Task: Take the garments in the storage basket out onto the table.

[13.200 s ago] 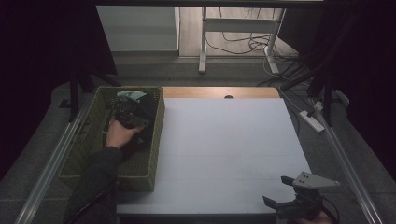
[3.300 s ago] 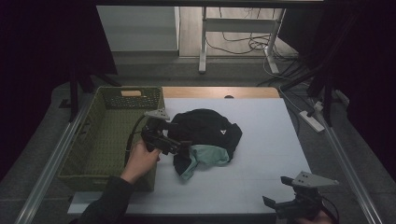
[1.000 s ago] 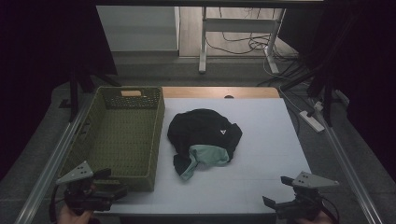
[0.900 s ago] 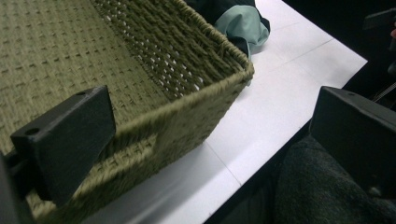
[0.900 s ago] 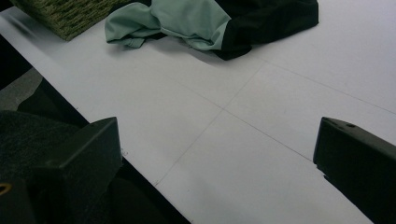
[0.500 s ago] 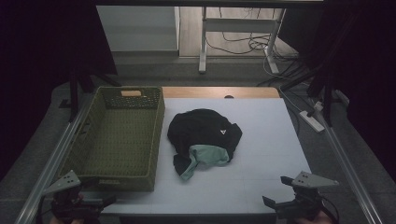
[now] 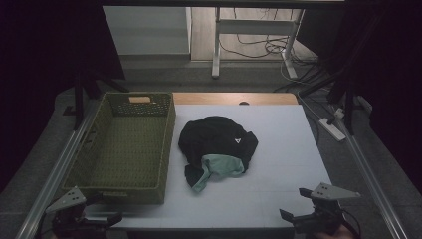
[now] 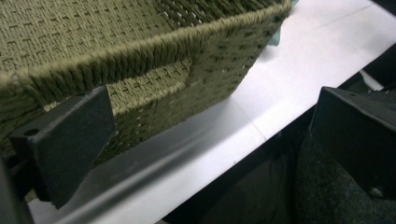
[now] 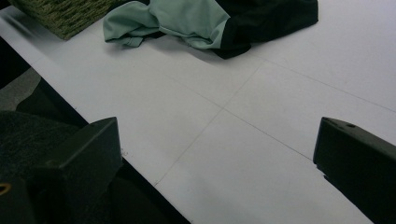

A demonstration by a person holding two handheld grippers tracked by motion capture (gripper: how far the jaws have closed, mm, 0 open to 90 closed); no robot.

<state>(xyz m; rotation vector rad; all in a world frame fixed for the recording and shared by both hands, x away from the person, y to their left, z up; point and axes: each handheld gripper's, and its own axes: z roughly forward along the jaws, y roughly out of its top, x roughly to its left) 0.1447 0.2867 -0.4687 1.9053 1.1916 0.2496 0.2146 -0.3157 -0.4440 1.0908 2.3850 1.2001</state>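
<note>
Black and mint fabric — a crumpled garment [image 7: 217, 149] lies in a heap on the white table [image 7: 278, 149], just to the right of the woven green basket [image 7: 124, 144], close to its right wall but apart from it. Left gripper [image 7: 87, 219] sits off the basket's near left corner at the table's edge, jaws wide apart, gripping nothing. Right gripper [image 7: 306, 211] waits well to the right of the basket, near the table's front edge — jaws spread too, pointed toward the garment [image 9: 210, 18].
</note>
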